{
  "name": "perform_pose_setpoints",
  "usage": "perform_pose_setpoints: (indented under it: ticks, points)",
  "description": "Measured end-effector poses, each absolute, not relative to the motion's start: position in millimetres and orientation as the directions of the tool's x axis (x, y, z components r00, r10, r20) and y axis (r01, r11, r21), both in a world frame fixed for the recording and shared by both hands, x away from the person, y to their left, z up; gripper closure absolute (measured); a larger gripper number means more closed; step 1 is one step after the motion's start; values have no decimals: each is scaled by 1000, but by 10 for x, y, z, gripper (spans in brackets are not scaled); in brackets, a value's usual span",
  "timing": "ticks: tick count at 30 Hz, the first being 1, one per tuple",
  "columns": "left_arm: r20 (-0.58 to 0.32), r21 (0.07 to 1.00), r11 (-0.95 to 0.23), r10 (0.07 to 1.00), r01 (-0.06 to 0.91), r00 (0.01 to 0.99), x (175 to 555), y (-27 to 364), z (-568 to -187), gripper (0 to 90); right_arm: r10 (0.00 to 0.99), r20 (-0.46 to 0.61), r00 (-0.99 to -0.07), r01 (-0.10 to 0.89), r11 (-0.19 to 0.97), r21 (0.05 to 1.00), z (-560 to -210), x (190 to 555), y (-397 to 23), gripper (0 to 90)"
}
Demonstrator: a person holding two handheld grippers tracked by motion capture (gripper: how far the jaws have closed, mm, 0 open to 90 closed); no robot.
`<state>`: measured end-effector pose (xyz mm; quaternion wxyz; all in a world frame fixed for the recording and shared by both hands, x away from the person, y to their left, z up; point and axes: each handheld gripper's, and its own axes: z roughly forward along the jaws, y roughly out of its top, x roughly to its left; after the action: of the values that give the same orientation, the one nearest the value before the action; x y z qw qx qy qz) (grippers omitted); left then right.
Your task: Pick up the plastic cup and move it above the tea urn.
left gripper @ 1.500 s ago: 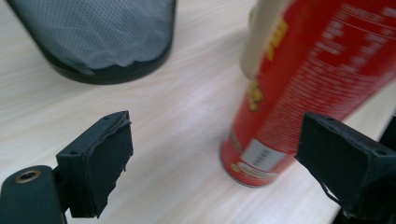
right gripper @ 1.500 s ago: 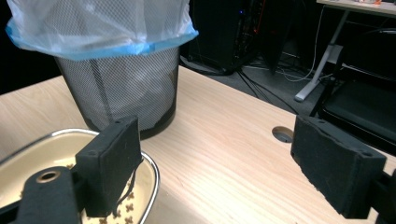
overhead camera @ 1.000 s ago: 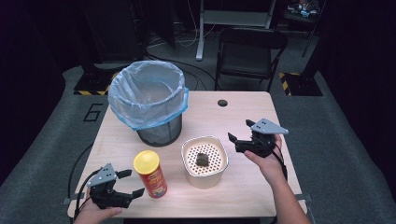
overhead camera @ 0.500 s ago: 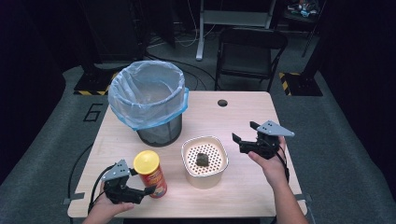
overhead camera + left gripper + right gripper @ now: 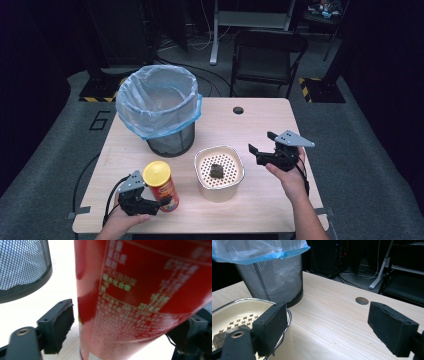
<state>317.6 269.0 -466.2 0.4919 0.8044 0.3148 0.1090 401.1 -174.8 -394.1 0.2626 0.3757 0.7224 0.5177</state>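
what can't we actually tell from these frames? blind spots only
- Red can: left gripper view, the right jaw's pad hides behind the can and a sliver shows beside the left, so contact is unsettled.
- Can's print: same view, blurred, unreadable.
- Dark lump in the cream dish: high view, too small to identify; right gripper view, the near jaw covers it.
- Trash bin bottom: high view, the blue liner hides it.

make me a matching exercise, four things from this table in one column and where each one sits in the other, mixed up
Things:
1 red can
2 mesh bin
3 dark lump
4 right claw

Places:
A inside the cream dish
B far left of the table
C between the left claw's jaws
D in the air, right of the dish

Pairs: 1-C, 2-B, 3-A, 4-D
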Motion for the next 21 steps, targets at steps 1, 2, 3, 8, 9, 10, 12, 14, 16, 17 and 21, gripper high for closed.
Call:
perform_pose_setpoints:
  ticks: [1,2,3,8,9,10,12,14,16,17,21]
  points:
    - [-134,862,-316,613,397,779,3171,2684,-4660,194,817,8,-577,273,184,944,-3946,4008,-1748,156]
    - [-118,864,-324,614,385,781,3171,2679,-4659,197,818,6,-575,274,186,944,-3951,4008,-1750,156]
    - [-107,864,-332,613,378,783,3166,2676,-4653,201,817,-4,-576,270,195,943,-3958,4013,-1759,157]
    - [-34,870,-369,617,328,786,3120,2649,-4610,230,824,-1,-567,280,194,940,-3991,4013,-1782,161]
    - [-47,874,-352,622,334,781,3110,2633,-4608,234,824,-1,-567,283,196,939,-3997,4014,-1784,163]
    - [-45,873,-356,622,333,782,3107,2630,-4604,235,824,-1,-567,284,196,939,-4004,4013,-1786,165]
    - [-33,877,-355,630,325,776,3102,2618,-4608,235,826,-4,-564,284,199,938,-4017,4014,-1791,165]
    - [-29,873,-364,625,324,780,3096,2623,-4593,235,829,2,-559,293,195,936,-4027,4009,-1796,167]
    - [-34,876,-356,627,325,778,3089,2624,-4570,235,830,0,-557,291,195,937,-4035,4014,-1810,169]
    - [-26,878,-358,628,319,778,3087,2630,-4555,235,833,0,-554,294,195,936,-4037,4014,-1815,168]
    - [-35,885,-339,636,320,771,3086,2654,-4478,235,835,0,-550,292,193,937,-4053,4011,-1834,173]
